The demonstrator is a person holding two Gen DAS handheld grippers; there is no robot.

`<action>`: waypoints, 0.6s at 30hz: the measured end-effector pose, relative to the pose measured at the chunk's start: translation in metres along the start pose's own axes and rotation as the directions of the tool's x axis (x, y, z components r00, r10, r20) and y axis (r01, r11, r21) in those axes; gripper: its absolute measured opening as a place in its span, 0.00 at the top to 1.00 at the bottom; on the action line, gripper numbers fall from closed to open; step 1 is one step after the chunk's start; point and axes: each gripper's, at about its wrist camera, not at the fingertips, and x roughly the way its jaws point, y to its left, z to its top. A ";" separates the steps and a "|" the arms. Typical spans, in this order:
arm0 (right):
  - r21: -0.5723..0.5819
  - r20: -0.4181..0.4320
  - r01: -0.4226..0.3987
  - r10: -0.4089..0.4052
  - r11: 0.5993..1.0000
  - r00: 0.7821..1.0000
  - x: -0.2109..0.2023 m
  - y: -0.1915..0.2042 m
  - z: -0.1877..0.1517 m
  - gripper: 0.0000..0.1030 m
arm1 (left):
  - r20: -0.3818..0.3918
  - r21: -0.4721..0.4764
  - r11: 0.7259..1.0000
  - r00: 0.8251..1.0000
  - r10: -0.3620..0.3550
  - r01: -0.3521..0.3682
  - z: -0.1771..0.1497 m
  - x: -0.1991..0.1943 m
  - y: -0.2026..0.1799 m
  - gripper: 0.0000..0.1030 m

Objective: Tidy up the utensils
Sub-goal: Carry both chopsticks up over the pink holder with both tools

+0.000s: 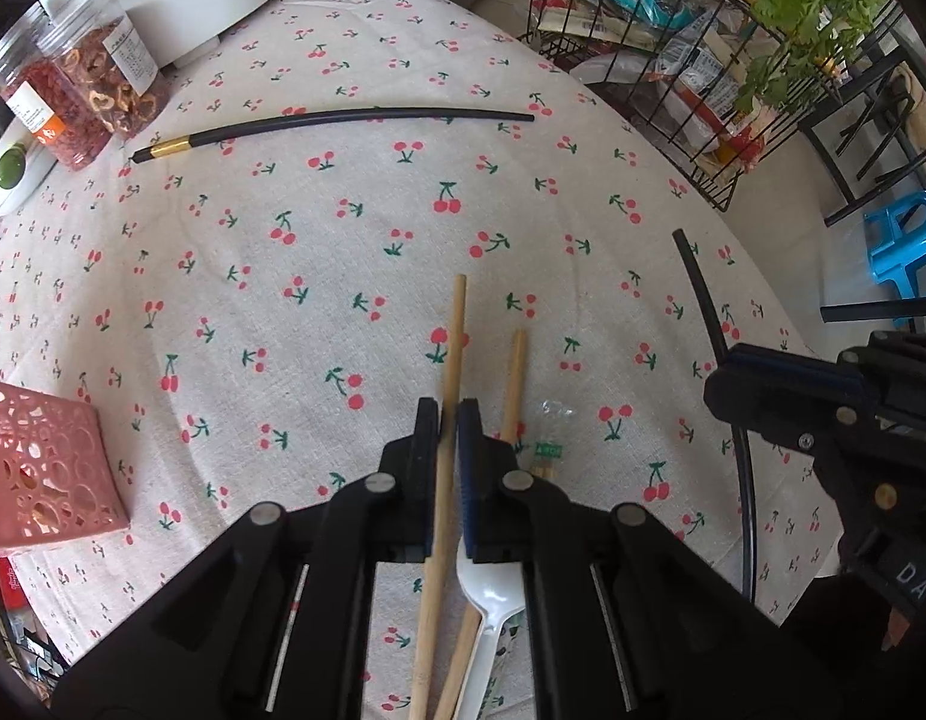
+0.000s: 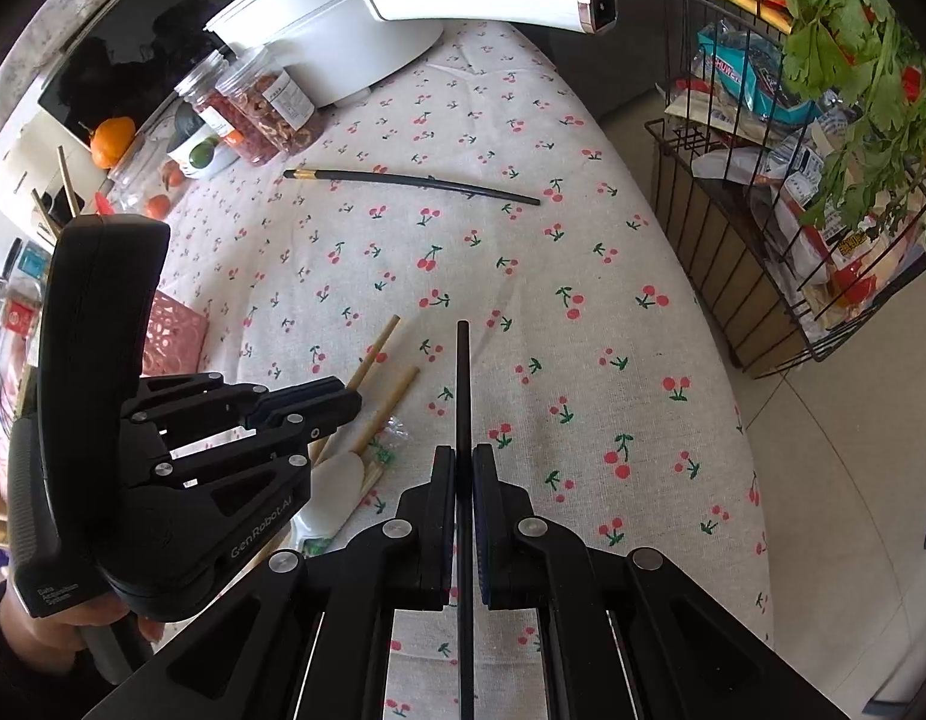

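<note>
Left tool (image 1: 450,414) clamped on one wooden chopstick (image 1: 457,324), tip pointing up the cherry-print table (image 1: 343,276). Second wooden chopstick (image 1: 514,384) lies just beside it, white plastic spoon (image 1: 490,600) under the tool. Right tool (image 2: 463,459) pinches a black chopstick (image 2: 463,372). Other black chopstick (image 2: 415,181), gold-banded, lies well apart near the jars (image 2: 265,108). Pink perforated holder (image 1: 43,468) at table's left edge. Only right wrist view shows the white pot's handle (image 2: 493,0) and an orange (image 2: 112,141); only left view shows a blue stool (image 1: 901,240).

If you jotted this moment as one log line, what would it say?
left tongs: shut on pale wooden chopstick | right tongs: shut on thin black chopstick | second black chopstick: on cloth
</note>
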 end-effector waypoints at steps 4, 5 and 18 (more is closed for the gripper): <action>-0.027 0.061 -0.021 0.022 0.999 0.998 -0.018 0.010 -0.003 0.95 | 0.067 -0.040 0.999 0.998 0.005 -0.002 -0.013 -0.028 0.018 0.93; -0.030 0.075 -0.025 0.027 0.999 0.997 -0.022 0.012 -0.004 0.95 | 0.087 -0.048 0.999 0.996 0.005 -0.001 -0.017 -0.037 0.023 0.93; -0.119 0.274 -0.080 0.110 0.990 0.955 -0.085 0.053 -0.023 0.95 | 0.340 -0.080 0.996 0.939 0.056 -0.030 -0.096 -0.148 0.062 0.93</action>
